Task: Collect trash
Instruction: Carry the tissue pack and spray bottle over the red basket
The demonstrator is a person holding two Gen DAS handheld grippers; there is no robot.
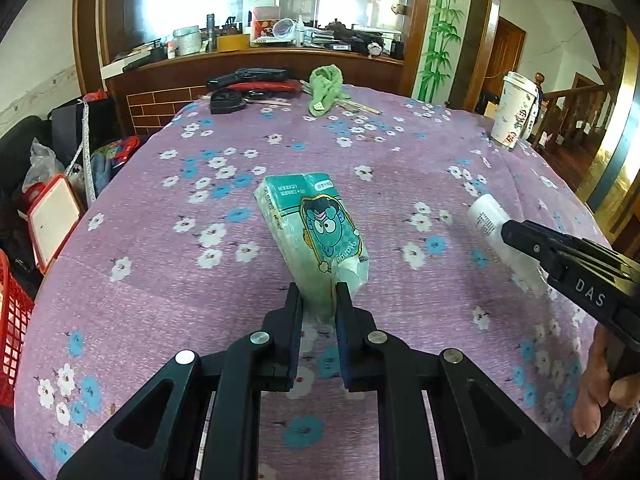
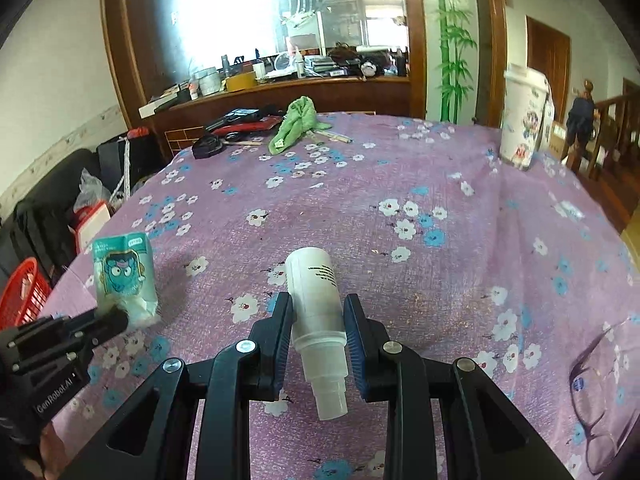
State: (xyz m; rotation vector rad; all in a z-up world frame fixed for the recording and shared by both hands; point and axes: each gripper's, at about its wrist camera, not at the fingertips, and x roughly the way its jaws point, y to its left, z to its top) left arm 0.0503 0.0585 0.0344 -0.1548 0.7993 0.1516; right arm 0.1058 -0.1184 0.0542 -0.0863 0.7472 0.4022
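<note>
Left gripper is pinching the teal tissue pack; right gripper is clamping the white bottle. Both are being carried above the tabletop. Next: moving to the red basket at 9 o'clock, past the edge. Tabletop lying open toward 12; paper cup standing at 2.
</note>
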